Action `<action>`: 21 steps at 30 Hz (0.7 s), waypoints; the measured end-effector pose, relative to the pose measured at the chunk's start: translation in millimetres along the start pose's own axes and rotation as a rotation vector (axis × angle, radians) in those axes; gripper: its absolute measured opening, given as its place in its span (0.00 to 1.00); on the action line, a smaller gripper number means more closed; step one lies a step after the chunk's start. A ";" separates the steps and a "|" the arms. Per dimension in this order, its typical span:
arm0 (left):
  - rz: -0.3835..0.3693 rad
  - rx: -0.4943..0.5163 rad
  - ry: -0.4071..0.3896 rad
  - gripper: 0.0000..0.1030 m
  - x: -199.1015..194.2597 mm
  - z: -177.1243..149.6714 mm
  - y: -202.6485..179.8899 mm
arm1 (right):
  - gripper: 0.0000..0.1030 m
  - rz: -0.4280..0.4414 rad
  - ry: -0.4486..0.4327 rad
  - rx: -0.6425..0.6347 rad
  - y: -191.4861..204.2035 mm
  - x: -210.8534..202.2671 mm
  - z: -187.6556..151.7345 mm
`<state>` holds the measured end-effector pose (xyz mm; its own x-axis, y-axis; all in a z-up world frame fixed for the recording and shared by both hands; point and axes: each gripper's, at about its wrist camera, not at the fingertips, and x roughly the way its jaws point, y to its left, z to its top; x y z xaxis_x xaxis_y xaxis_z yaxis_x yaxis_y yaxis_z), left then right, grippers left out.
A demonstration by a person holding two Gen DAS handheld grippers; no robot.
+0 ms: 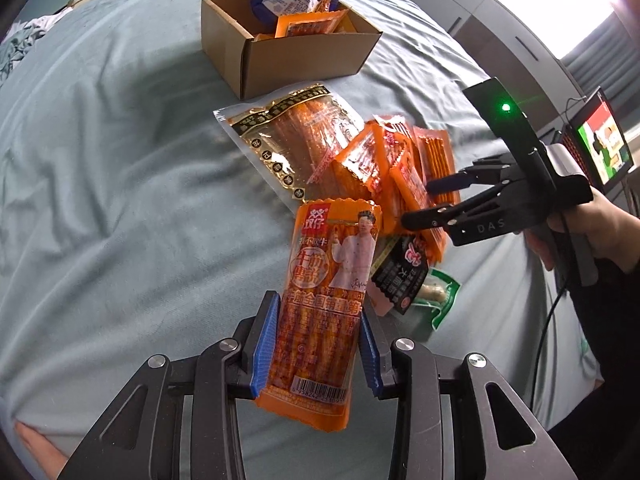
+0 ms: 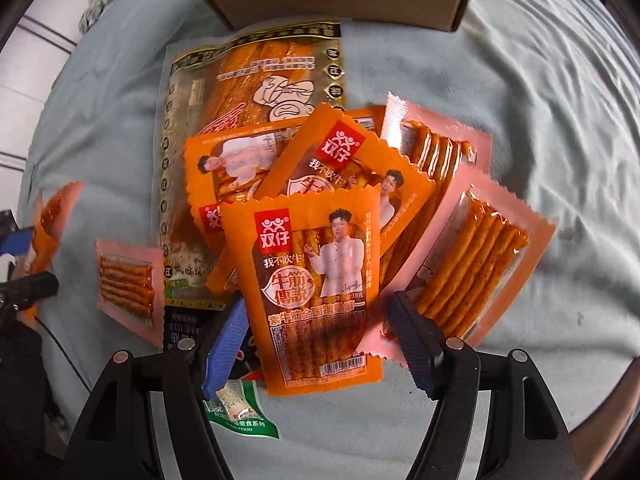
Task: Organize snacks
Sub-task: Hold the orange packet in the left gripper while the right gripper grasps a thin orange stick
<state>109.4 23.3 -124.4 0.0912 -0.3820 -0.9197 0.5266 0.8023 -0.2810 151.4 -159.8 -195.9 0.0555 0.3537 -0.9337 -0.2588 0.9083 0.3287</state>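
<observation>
Snacks lie in a loose overlapping pile [image 2: 320, 184] on the blue-grey bedsheet [image 1: 100, 160], just in front of the cardboard box [image 1: 280, 48], which already holds several packets; the pile sits close to the box, so each transfer should be short. The left gripper [image 1: 318, 344] has its blue-padded fingers [image 1: 266, 344] clamped on the sides of one orange snack packet [image 1: 324, 288], gripped near the barcode end and lifted clear of the sheet, so that most of the packet hangs free beyond the pads. The right gripper [image 2: 320, 344] points steeply down over the pile with its fingers apart, straddling the topmost orange packet [image 2: 316, 288] without pressing on it; the wide stance suits the packet's flat width. A large gold-trimmed bag [image 2: 248, 92] lies at the bottom of the pile, and a green-edged packet [image 2: 244, 408] lies nearest the right gripper. The likely step in hand is carrying the held packet to the box.
</observation>
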 end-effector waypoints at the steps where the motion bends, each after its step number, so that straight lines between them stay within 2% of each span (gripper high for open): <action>1: -0.002 0.000 -0.001 0.35 0.3 0.4 -0.6 | 0.68 0.002 0.006 -0.004 0.2 0.1 -1.6; 3: 0.001 0.003 -0.002 0.35 0.7 0.9 -1.8 | 0.62 0.005 0.024 -0.009 1.6 2.0 -3.7; 4: 0.002 0.003 -0.003 0.35 1.2 1.0 -2.3 | 0.51 0.009 0.022 -0.005 1.2 -0.5 -7.1; 5: 0.002 0.001 -0.004 0.35 1.5 1.0 -2.6 | 0.33 0.047 0.027 0.009 0.2 -2.9 -7.2; 6: 0.001 -0.001 -0.005 0.35 1.7 1.3 -2.9 | 0.32 0.074 0.027 0.022 -0.8 -5.5 -7.2; 8: 0.004 0.001 -0.007 0.35 1.6 1.3 -3.6 | 0.19 0.104 0.016 0.028 -6.4 -15.8 -3.1; 10: 0.011 0.001 -0.010 0.35 1.3 1.4 -3.9 | 0.15 0.134 0.002 0.043 -9.6 -24.1 -3.7; 11: 0.010 -0.002 -0.013 0.35 1.0 1.5 -3.6 | 0.05 0.165 -0.006 0.051 -12.1 -30.7 -3.7; 14: 0.001 -0.018 -0.026 0.35 -0.6 4.1 -2.2 | 0.05 0.253 -0.067 0.067 -18.7 -59.0 -2.9; 18: -0.014 -0.038 -0.055 0.35 -3.9 9.3 -0.8 | 0.05 0.324 -0.141 0.110 -36.7 -88.0 -6.3; 21: -0.021 -0.036 -0.085 0.35 -10.4 14.8 -1.4 | 0.05 0.338 -0.191 0.140 -60.9 -108.9 -18.7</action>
<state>120.2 19.4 -110.4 0.1527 -0.4356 -0.8871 0.4990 0.8088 -0.3113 143.1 -257.8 -116.9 0.1709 0.6606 -0.7310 -0.1602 0.7507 0.6409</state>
